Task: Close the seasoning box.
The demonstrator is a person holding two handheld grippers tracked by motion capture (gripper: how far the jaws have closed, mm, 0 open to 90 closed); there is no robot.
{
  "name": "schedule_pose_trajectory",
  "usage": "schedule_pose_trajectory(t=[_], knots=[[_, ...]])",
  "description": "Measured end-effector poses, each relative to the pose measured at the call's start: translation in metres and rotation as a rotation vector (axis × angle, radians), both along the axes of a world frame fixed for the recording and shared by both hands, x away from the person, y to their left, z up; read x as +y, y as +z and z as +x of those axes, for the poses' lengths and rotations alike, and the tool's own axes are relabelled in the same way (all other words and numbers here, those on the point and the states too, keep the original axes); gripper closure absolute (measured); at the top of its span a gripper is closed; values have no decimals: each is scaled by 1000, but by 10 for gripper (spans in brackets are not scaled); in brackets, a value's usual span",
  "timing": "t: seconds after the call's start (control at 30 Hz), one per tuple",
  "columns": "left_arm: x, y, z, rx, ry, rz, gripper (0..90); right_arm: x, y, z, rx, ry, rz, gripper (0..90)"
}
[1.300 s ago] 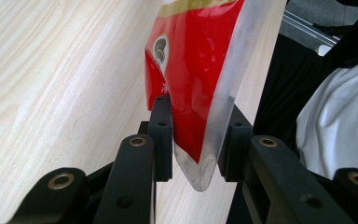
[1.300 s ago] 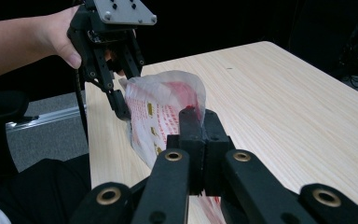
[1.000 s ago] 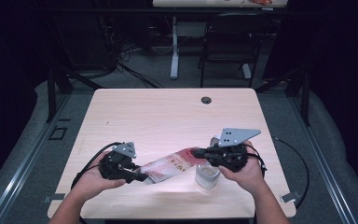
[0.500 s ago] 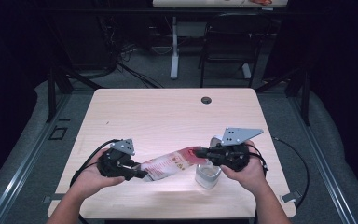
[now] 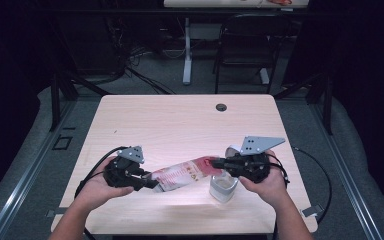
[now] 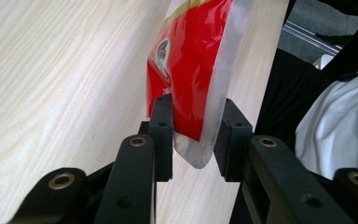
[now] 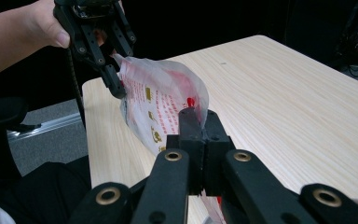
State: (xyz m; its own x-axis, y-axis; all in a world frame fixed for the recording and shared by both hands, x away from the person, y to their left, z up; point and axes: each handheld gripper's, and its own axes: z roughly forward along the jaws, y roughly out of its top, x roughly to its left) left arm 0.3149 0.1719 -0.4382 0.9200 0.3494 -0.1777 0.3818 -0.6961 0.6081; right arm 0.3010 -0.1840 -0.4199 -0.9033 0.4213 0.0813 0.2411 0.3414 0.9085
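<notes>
While the light wooden table (image 5: 180, 125) lies mostly bare, the work sits at its near edge, where a red and white plastic pouch (image 5: 185, 173) is held up off the surface between the two hands. Seen from the high view, it spans the gap from the left gripper (image 5: 152, 183) to the right gripper (image 5: 215, 162), sloping upward toward the right. Just below that right end stands a small clear cup (image 5: 223, 186), with a small white thing (image 5: 232, 149) lying beyond the right gripper. In the left gripper view the jaws stand partly apart around the pouch's sealed clear edge (image 6: 200, 135); one pad touches the film, and whether the other presses on it cannot be told. In the right gripper view the jaws are pressed together, pinching the pouch's other end (image 7: 168, 107). The step in hand looks like steadying the pouch over the cup, probably to open or empty it. The next move would call for keeping the right pinch firm, aiming the low end over the cup's mouth, and avoiding knocking the cup
</notes>
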Motion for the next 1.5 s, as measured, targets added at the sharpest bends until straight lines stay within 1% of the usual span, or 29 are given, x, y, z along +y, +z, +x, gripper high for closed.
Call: schedule_pose_trajectory(t=[0.3, 0.53, 0.73, 0.93, 0.97, 1.0, 1.03, 1.07, 1.13, 1.17, 1.23, 1.5], knots=[[-1, 6, 1, -10, 6, -11, 716, -5, 0, 2, 15, -7, 5, 900], [-2, 9, 2, -9, 11, -22, 716, -8, -1, 3, 18, -15, 6, 900], [-3, 13, 3, -20, 14, -30, 718, -11, -1, 3, 24, -19, 4, 900], [-4, 18, 5, -27, 6, -32, 723, -13, 0, 3, 25, -28, -3, 900], [-4, 19, 4, -28, 10, -31, 723, -14, 0, 3, 27, -30, -3, 900], [-4, 20, 5, -34, 3, -26, 723, -14, 0, 3, 29, -31, -3, 900], [-5, 21, 5, -31, 7, -30, 724, -15, 1, 3, 28, -33, -5, 899], [-5, 23, 5, -37, 3, -25, 724, -15, 1, 3, 28, -33, -5, 899], [-5, 24, 5, -37, 4, -31, 725, -16, 1, 3, 29, -36, -4, 899], [-5, 25, 5, -39, 1, -27, 725, -16, 1, 2, 30, -37, -4, 899], [-4, 27, 5, -38, 5, -40, 726, -16, 1, 2, 31, -37, -6, 898], [-4, 33, 6, -53, 6, -40, 728, -17, 0, 3, 36, -42, -11, 897]])
